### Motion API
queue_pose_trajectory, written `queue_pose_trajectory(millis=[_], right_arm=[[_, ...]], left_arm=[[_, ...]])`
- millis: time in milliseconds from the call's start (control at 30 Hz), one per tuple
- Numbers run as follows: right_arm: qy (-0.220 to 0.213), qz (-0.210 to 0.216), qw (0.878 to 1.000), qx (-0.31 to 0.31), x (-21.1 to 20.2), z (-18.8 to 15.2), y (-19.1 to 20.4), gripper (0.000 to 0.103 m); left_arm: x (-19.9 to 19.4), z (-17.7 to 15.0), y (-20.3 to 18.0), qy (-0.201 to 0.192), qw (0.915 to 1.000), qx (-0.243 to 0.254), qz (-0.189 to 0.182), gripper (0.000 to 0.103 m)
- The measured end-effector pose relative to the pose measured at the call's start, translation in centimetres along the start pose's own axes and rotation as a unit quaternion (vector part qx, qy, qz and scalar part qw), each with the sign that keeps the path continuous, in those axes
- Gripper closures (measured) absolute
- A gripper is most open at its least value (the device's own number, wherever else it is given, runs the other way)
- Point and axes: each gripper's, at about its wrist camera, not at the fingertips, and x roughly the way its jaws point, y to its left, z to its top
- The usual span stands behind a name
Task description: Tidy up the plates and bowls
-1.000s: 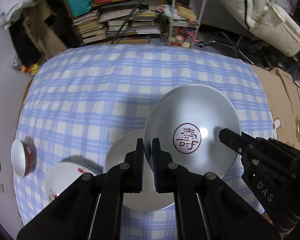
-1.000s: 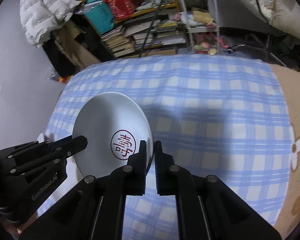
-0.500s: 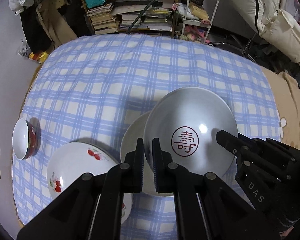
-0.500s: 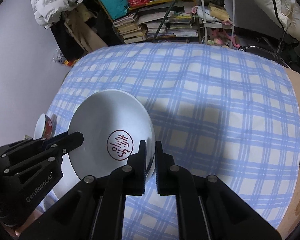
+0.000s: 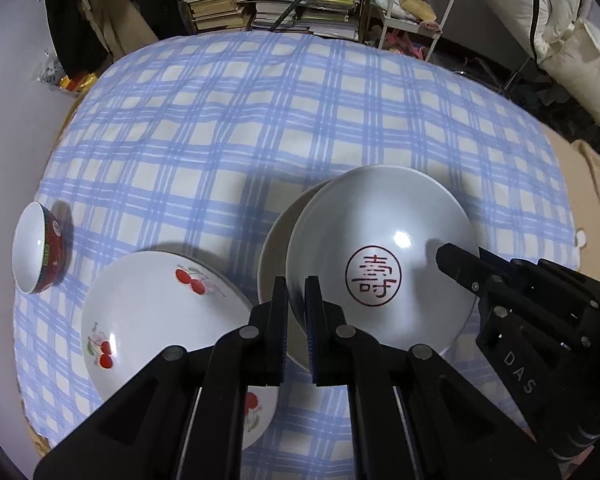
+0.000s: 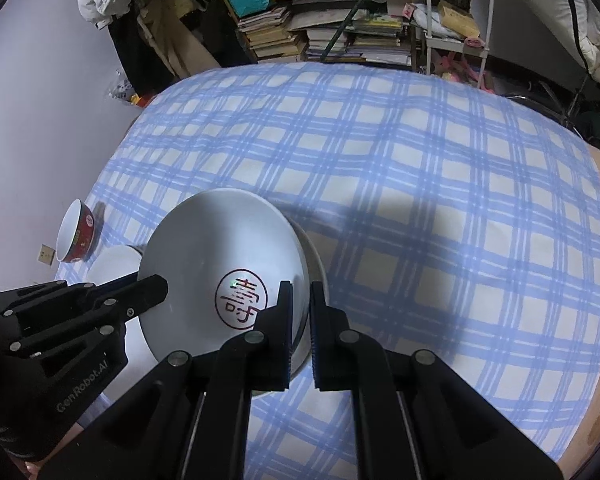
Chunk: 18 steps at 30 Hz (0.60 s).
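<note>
Checked cloth [image 5: 260, 128] | both tongs [image 5: 296, 312] [image 6: 300, 312] clamp stamped plate [image 5: 380, 256] | cherry plate [image 5: 152, 320], red bowl [image 5: 40, 254] left

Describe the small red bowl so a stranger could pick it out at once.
Start at the blue-and-white checked tablecloth and go to its left edge, beside the grey wall. There, past the white plate with red cherries, stands the small red bowl with a white inside. It alone is red outside and deep-sided; its neighbours are wide, shallow white plates.
</note>
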Motion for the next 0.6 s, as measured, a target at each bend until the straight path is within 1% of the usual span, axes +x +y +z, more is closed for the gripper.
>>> queue_pose_trajectory(millis=[67, 133, 200, 267, 333, 400, 533, 600], right_arm=[[0.008, -0.004, 1.0, -0.004, 0.5, -0.2, 0.2, 0.094], [0.01, -0.015, 1.0, -0.01, 1.1, -0.3, 0.6, 0.094], [0.01, -0.023, 1.0, -0.016, 1.5, -0.2, 0.9, 0.094], [0.009, -0.021, 1.0, -0.019, 1.5, 0.0, 1.0, 0.094], [0.006, -0.006, 1.0, -0.021, 1.5, 0.1, 1.3, 0.094], [0.004, -0.007, 1.0, -0.03, 1.5, 0.0, 1.7, 0.094], [-0.002, -0.006, 1.0, -0.021, 1.1, 0.0, 1.3, 0.094], [-0.013, -0.004, 1.0, -0.014, 0.6, 0.1, 0.9, 0.094]], left_arm=[[0.3, -0.1, -0.1, 0.0, 0.9999, 0.006, 0.012, 0.095], [0.6, -0.1, 0.0, 0.004, 0.9999, 0.004, 0.015, 0.095], [1.0, -0.2, 0.4, 0.011, 0.9999, 0.0, 0.008, 0.095], [0.9, -0.2, 0.6, 0.008, 0.9998, -0.003, -0.018, 0.095], [0.7, -0.1, 0.5, 0.003, 0.9999, -0.001, -0.015, 0.095], [0.7, 0.1, 0.6, 0.001, 1.0, -0.006, -0.005, 0.095], [0.9, 0.2, 1.4, 0.006, 0.9997, -0.021, -0.014, 0.095], [0.8, 0.1, 1.9, 0.006, 0.9995, -0.024, -0.019, 0.095]])
